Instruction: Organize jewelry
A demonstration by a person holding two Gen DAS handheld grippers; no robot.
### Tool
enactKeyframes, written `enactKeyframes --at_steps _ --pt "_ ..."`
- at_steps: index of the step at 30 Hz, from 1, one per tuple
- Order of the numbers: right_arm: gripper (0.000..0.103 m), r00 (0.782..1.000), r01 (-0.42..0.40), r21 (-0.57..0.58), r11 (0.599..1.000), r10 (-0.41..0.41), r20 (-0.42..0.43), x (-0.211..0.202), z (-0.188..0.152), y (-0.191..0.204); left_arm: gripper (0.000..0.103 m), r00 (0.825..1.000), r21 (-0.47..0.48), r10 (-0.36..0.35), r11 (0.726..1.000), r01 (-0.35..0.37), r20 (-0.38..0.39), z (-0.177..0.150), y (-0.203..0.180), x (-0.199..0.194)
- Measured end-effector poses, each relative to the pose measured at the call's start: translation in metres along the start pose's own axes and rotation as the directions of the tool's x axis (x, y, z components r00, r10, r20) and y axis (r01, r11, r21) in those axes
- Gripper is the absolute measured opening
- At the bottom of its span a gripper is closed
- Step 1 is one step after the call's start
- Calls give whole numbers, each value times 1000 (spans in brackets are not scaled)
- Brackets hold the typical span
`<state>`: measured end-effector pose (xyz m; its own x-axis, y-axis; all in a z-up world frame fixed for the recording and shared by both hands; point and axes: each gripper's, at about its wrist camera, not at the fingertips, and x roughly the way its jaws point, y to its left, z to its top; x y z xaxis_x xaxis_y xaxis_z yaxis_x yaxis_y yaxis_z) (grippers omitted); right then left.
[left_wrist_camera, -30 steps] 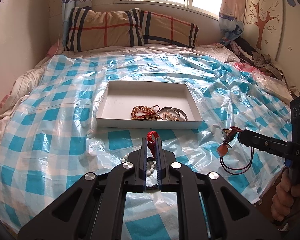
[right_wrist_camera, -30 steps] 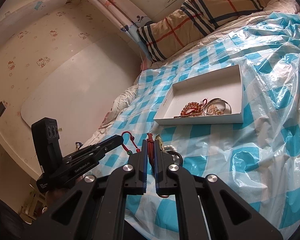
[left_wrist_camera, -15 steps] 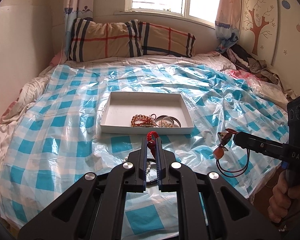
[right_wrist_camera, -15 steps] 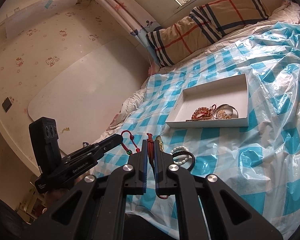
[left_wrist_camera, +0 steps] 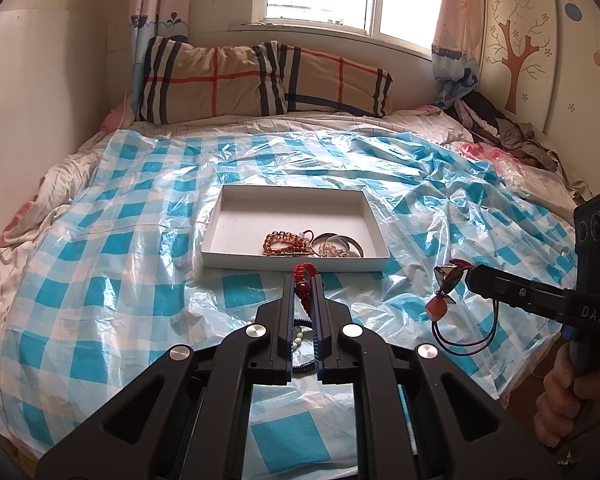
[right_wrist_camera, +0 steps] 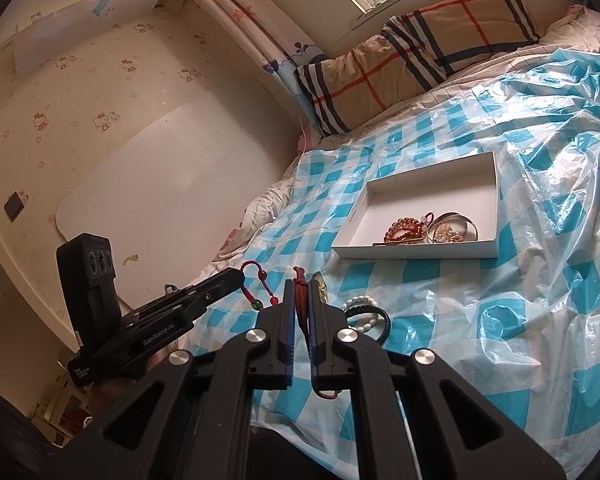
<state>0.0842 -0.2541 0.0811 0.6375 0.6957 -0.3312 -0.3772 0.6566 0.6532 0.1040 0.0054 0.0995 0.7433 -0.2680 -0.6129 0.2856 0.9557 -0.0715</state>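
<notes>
My left gripper [left_wrist_camera: 302, 280] is shut on a red beaded cord bracelet [left_wrist_camera: 303, 271], held above the checked plastic sheet. In the right wrist view the left gripper [right_wrist_camera: 238, 277] shows at the left with the red bracelet [right_wrist_camera: 256, 285] dangling from it. My right gripper [right_wrist_camera: 303, 286] is shut on a red-corded pendant necklace [right_wrist_camera: 319, 286]. From the left wrist view the right gripper [left_wrist_camera: 470, 278] has the necklace's metal pendant and orange bead [left_wrist_camera: 438, 306] hanging below it. A white box [left_wrist_camera: 292, 264] lies ahead, holding an amber bead bracelet [left_wrist_camera: 284, 240] and a silver bangle [left_wrist_camera: 340, 243].
A white bead bracelet [right_wrist_camera: 360, 302] and a black bracelet [right_wrist_camera: 376, 320] lie on the blue-and-white plastic sheet [left_wrist_camera: 120, 280] just below the grippers. Plaid pillows [left_wrist_camera: 260, 80] lean at the bed's head. Crumpled clothes [left_wrist_camera: 508, 132] pile at the far right.
Both grippers lifted and drew back from the bed with their jewelry, so the box looks smaller and farther. They have held still over the last half second.
</notes>
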Motion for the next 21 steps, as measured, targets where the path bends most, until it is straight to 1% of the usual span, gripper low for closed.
enactKeyframes --at_steps 5,11,17,21 --pt "7 1000 -3 3 1000 3 -3 4 1 -4 7 1000 -4 2 1000 -2 -11 0 1 12" --pt "7 1000 2 -3 1000 -2 -1 4 1 -3 7 1000 -5 1 1000 -1 -10 0 2 14" --pt "7 1000 -4 -6 1000 4 1 15 3 -6 7 1000 -5 3 1000 -3 -9 0 2 15" --pt "7 1000 -10 -9 1000 10 -1 22 5 -7 7 1000 -13 6 1000 -6 -10 0 5 24"
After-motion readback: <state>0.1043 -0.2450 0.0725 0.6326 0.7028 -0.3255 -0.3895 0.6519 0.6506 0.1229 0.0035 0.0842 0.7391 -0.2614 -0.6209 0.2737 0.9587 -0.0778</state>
